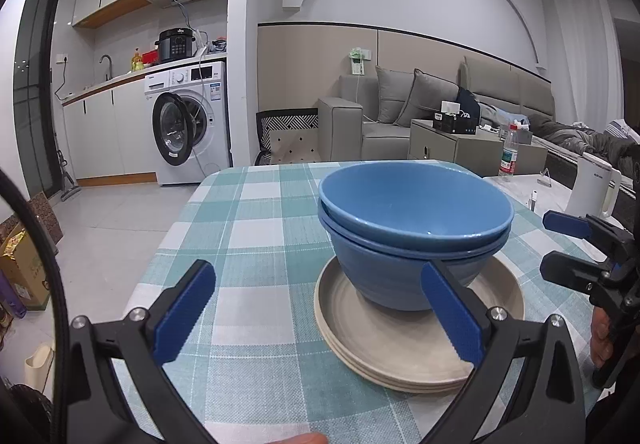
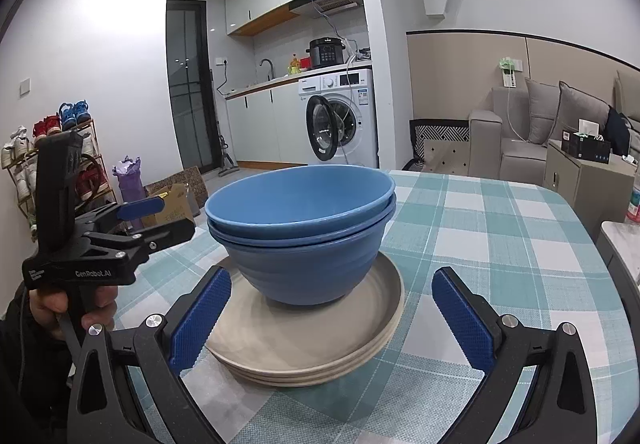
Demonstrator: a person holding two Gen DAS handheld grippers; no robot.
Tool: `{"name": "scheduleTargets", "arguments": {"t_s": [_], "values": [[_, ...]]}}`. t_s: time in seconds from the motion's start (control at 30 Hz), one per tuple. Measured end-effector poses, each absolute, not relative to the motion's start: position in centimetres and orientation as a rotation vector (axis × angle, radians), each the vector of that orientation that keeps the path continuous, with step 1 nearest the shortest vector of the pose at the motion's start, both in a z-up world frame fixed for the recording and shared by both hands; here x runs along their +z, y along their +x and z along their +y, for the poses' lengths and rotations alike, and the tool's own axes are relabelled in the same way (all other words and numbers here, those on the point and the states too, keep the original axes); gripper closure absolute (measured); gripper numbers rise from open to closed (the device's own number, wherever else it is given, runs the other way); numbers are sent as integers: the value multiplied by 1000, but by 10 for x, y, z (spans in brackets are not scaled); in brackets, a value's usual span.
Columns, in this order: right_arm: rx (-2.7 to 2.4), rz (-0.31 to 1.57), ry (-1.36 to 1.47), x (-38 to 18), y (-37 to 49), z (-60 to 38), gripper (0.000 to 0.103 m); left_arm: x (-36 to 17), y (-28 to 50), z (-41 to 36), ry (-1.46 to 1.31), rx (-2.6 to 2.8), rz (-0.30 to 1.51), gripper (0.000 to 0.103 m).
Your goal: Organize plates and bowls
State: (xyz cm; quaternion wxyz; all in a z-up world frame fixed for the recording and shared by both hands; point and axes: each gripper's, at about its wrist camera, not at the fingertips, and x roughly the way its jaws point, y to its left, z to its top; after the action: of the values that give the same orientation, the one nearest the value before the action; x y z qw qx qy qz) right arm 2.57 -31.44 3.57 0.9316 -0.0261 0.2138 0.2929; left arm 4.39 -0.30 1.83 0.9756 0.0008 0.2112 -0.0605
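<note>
Nested blue bowls (image 1: 412, 228) (image 2: 300, 228) stand upright on a stack of beige plates (image 1: 400, 356) (image 2: 312, 348) on a table with a teal checked cloth (image 1: 260, 224) (image 2: 500, 236). My left gripper (image 1: 320, 312) is open just in front of the stack. Its right finger overlaps the lowest bowl's side and its left finger is over bare cloth. My right gripper (image 2: 332, 324) is open and straddles the near rim of the plates, holding nothing. Each view also catches the other gripper, open beside the stack: the right gripper (image 1: 560, 248) and the left gripper (image 2: 160, 222).
A white kettle (image 1: 592, 183) and a red-labelled bottle (image 1: 509, 155) stand on a marble surface to the right of the table. A hand (image 2: 60, 304) grips the left tool's handle. The table's left edge drops to tiled floor with boxes (image 1: 24, 268).
</note>
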Motion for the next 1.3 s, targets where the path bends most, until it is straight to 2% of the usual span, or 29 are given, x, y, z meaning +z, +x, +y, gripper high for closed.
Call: {"name": "scheduleTargets", "arguments": {"t_s": [1.3], "values": [[616, 386, -88, 30, 15, -310, 1, 9, 44, -4, -10, -155, 355, 0]]}}
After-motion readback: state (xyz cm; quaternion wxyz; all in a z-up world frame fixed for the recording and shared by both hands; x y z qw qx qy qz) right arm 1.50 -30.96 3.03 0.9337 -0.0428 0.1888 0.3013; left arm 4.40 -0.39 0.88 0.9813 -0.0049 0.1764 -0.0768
